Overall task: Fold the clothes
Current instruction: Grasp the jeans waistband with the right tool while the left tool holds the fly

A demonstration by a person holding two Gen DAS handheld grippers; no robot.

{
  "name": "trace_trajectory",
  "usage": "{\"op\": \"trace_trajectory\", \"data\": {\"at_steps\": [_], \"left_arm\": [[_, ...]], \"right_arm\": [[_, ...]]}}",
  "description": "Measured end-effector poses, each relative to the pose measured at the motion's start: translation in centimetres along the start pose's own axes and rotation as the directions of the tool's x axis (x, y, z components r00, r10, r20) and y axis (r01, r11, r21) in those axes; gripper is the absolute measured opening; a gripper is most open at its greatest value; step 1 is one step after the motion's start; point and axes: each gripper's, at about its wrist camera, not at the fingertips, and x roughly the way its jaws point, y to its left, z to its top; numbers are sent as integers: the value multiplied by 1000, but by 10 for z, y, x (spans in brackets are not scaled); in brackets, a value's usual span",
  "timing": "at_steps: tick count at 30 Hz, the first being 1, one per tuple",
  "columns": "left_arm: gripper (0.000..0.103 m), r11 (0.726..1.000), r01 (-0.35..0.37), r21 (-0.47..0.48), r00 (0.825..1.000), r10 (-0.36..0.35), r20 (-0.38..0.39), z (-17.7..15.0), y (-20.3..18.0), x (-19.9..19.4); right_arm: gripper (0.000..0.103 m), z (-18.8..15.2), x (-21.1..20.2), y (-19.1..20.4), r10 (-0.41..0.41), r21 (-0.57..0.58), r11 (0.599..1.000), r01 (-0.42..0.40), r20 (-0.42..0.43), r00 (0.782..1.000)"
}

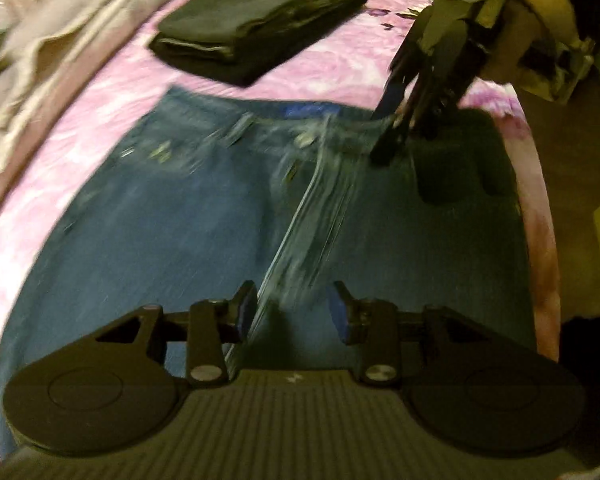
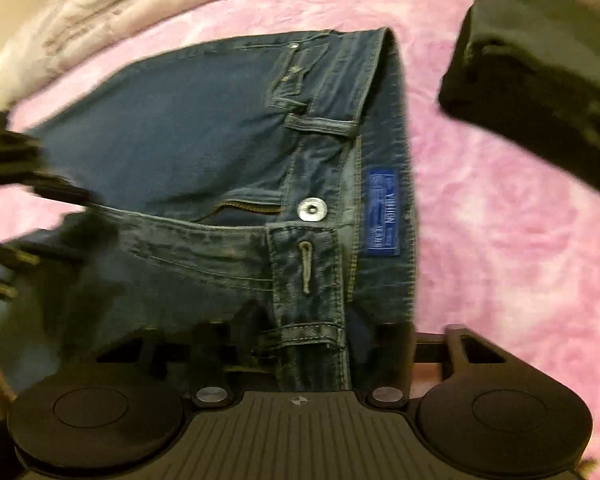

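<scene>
Blue jeans lie spread flat on a pink flowered bed cover, waistband towards the far side. My left gripper is open low over the crotch area, and the fly seam runs up between its blue pads. My right gripper comes down on the waistband at the right, blurred by motion. In the right wrist view the jeans show a metal button and a blue label. The waistband runs between the spread fingers of my right gripper. The left gripper is a dark blur at the left edge.
A folded black garment rests on the bed beyond the waistband, also visible as a folded black garment at upper right. Pale crumpled cloth is heaped along the left side. The bed edge and brown floor are at right.
</scene>
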Motion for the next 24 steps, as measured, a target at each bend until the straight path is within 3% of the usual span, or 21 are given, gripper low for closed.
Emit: {"op": "trace_trajectory", "data": {"at_steps": [4,5,7,12,17,19,20,21,24], "left_arm": [[38,998,59,-8,998,-59,-16,44,-12,38],[24,997,73,-10,997,-73,-20,56,-14,47],[13,995,102,-15,994,-103,-28,78,-20,66],[12,993,79,-92,997,-81,-18,86,-7,63],[17,991,58,-121,995,-68,-74,89,-5,96],[19,991,53,-127,995,-63,-72,90,-4,100],[20,990,51,-130,996,-60,-70,90,-3,101],[20,990,49,-135,996,-58,-65,88,-3,100],[20,987,45,-152,997,-53,-50,81,-1,96]], "right_arm": [[18,2,-12,-15,56,25,998,-56,12,998],[13,2,-18,-14,54,12,998,-55,22,998],[12,8,-29,-13,76,-1,997,-76,53,996],[12,28,-36,-12,154,-22,988,-152,114,982],[13,41,1,-20,141,-33,990,-139,40,989],[26,39,0,-25,152,-28,988,-151,45,987],[44,38,1,-27,159,-25,987,-158,49,986],[51,39,2,-29,169,-24,986,-168,55,984],[51,42,6,-34,200,-23,980,-198,72,977]]}}
